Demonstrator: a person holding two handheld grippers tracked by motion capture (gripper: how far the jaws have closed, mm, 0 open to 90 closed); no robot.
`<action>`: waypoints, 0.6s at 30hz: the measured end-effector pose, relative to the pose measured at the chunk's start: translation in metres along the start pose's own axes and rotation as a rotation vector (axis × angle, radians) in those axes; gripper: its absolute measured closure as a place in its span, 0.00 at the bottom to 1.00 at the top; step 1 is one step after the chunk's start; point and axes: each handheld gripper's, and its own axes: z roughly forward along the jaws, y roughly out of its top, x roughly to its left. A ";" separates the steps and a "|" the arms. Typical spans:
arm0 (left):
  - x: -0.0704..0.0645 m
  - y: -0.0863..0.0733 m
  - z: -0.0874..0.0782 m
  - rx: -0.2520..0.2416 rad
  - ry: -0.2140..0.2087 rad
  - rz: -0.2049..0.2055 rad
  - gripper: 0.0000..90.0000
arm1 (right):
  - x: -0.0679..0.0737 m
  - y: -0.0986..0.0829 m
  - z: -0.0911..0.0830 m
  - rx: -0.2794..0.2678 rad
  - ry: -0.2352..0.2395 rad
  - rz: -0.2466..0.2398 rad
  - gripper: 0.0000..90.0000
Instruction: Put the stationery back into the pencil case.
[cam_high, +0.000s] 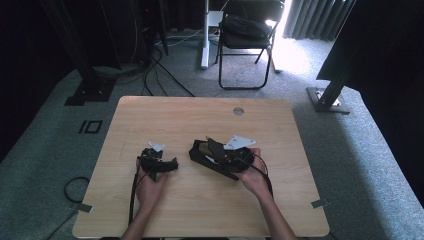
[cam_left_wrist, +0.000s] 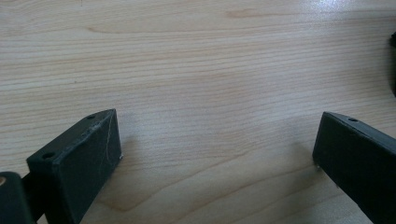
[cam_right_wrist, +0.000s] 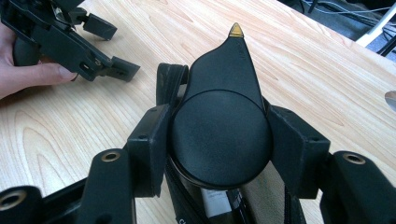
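My right gripper (cam_right_wrist: 219, 142) is shut on a black teardrop-shaped object (cam_right_wrist: 222, 112) with a small gold tip, one jaw on each of its round sides. Under it lies an open black zip case (cam_right_wrist: 205, 207) with a strap. In the high view the case (cam_high: 202, 152) sits mid-table, with the right gripper (cam_high: 222, 150) over it. My left gripper (cam_left_wrist: 217, 149) stands open, low over bare wood, with nothing between its fingers (cam_left_wrist: 88, 154). It sits left of the case (cam_high: 167, 165) and shows far left in the right gripper view (cam_right_wrist: 107, 46).
The wooden table (cam_high: 200, 115) has a round grommet hole (cam_high: 238, 111) near its far edge. Beyond it stand a black folding chair (cam_high: 247, 30), black frame legs (cam_high: 90, 85) and floor cables (cam_high: 160, 70). Tape marks the table's near corners.
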 end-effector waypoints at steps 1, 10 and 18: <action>0.000 0.000 0.000 -0.001 0.000 -0.001 0.01 | 0.000 0.000 0.000 0.003 0.001 0.002 0.46; 0.000 0.000 0.000 -0.001 0.000 0.000 0.01 | -0.003 -0.005 0.005 0.020 0.000 0.017 0.46; 0.000 0.000 0.000 -0.001 0.000 0.000 0.01 | -0.005 -0.008 0.008 0.031 -0.003 0.022 0.46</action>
